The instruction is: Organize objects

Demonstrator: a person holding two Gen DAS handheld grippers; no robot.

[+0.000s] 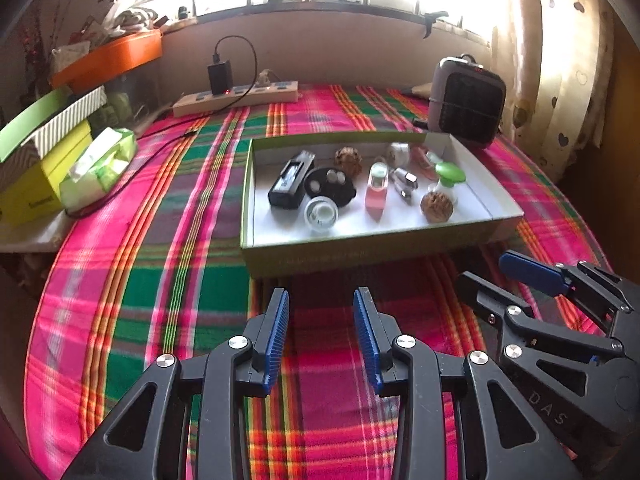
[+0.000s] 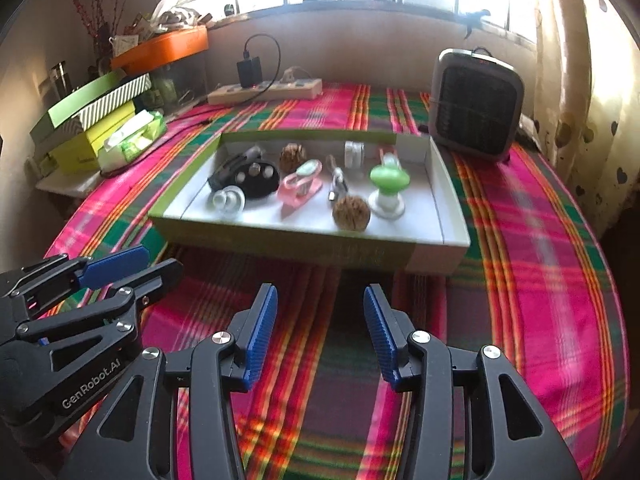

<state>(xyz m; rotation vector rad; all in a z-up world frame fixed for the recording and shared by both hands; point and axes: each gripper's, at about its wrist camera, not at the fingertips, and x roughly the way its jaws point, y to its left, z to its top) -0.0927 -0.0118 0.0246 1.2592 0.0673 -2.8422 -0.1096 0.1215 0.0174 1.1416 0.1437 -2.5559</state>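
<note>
While both grippers, left (image 1: 321,300) and right (image 2: 320,296), hang parted and empty, we see the tray (image 1: 360,246) filled.

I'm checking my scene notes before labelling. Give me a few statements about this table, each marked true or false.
1. Both grippers hold nothing. True: the left gripper and right gripper are open over the plaid cloth.
2. Two walnuts lie in the shallow box. True.
3. The heater sits inside the box. False: it stands behind it.
4. The box is empty. False: it holds several small items.
</note>
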